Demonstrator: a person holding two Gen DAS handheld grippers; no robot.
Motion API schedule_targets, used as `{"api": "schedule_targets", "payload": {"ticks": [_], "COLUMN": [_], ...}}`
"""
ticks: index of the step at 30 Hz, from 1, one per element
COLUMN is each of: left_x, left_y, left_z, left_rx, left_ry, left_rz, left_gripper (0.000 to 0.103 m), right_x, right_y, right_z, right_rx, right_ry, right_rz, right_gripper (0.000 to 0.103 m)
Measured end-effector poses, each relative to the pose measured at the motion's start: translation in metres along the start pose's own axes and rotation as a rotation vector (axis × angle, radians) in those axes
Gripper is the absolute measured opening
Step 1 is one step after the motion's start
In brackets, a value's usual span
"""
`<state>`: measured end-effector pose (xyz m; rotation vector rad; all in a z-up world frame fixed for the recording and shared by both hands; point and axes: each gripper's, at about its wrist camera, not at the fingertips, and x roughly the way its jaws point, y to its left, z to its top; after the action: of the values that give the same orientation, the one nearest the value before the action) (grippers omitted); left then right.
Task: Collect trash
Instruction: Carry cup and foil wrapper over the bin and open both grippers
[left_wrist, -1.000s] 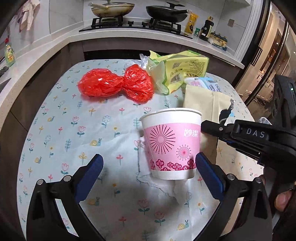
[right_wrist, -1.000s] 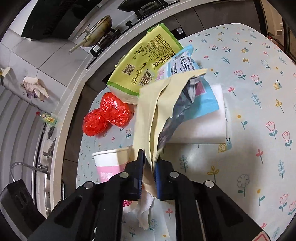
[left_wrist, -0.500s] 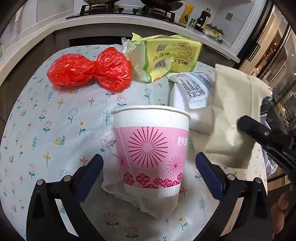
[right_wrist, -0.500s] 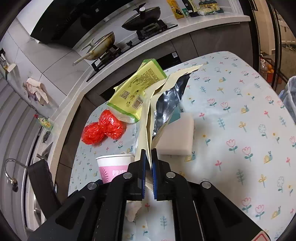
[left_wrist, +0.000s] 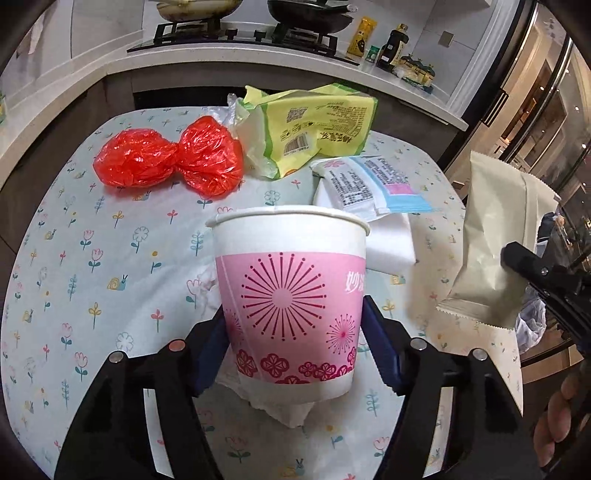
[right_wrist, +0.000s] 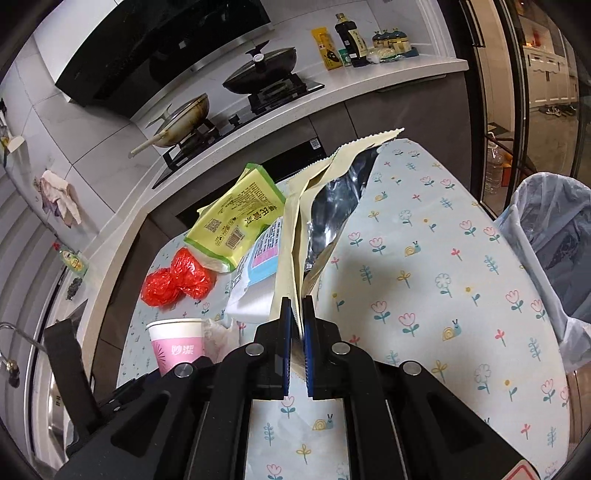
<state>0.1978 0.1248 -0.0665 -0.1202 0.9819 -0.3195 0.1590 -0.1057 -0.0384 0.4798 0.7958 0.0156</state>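
My left gripper (left_wrist: 293, 343) is shut on a pink-and-white paper cup (left_wrist: 291, 295), which stands upright on a crumpled tissue (left_wrist: 284, 404). The cup also shows in the right wrist view (right_wrist: 177, 345). My right gripper (right_wrist: 297, 321) is shut on a beige foil-lined pouch (right_wrist: 295, 236) and holds it up above the table; the pouch shows at the right of the left wrist view (left_wrist: 491, 240). A red plastic bag (left_wrist: 170, 158), a yellow-green packet (left_wrist: 310, 129) and a blue-white packet (left_wrist: 369, 182) on a white pad lie on the table.
The table has a floral cloth (right_wrist: 424, 295). A lined trash bin (right_wrist: 554, 251) stands off the table's right edge. Behind the table is a counter with a stove, pans (right_wrist: 184, 122) and bottles (right_wrist: 351, 37).
My left gripper has closed on the cup, its fingers now against the cup's sides. My right gripper has lifted the pouch up and to the right, off the other packets.
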Motion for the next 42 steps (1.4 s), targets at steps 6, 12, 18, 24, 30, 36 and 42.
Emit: {"api": "schedule_targets", "payload": {"ticks": [6, 12, 18, 24, 30, 36, 42], "left_x": [-0.019, -0.021, -0.015, -0.010, 0.002, 0.022, 0.044], "left_y": [-0.044, -0.101, -0.164, -0.222, -0.272, -0.312, -0.344], "left_z": [0.007, 0.014, 0.018, 0.017, 0.013, 0.011, 0.005], "left_rx": [0.067, 0.162, 0.248, 0.326, 0.394, 0.449, 0.497], "left_ry": [-0.036, -0.054, -0.057, -0.057, -0.039, -0.009, 0.022], "left_rz": [-0.038, -0.077, -0.127, -0.182, -0.222, -0.254, -0.268], "left_gripper": [0.065, 0.065, 0.065, 0.065, 0.065, 0.065, 0.065], "right_x": [-0.022, -0.052, -0.084, -0.112, -0.130, -0.136, -0.130], "right_y": [-0.025, -0.063, -0.112, -0.168, -0.214, -0.250, -0.274], "right_z": [0.008, 0.018, 0.027, 0.033, 0.035, 0.038, 0.041], "right_rx": [0.036, 0.080, 0.144, 0.209, 0.263, 0.304, 0.326], "right_ry": [-0.050, -0.109, -0.169, -0.207, -0.228, -0.236, -0.224], "right_rz": [-0.019, -0.054, -0.103, -0.162, -0.208, -0.246, -0.271], "right_gripper": [0.006, 0.006, 0.006, 0.006, 0.006, 0.006, 0.006]}}
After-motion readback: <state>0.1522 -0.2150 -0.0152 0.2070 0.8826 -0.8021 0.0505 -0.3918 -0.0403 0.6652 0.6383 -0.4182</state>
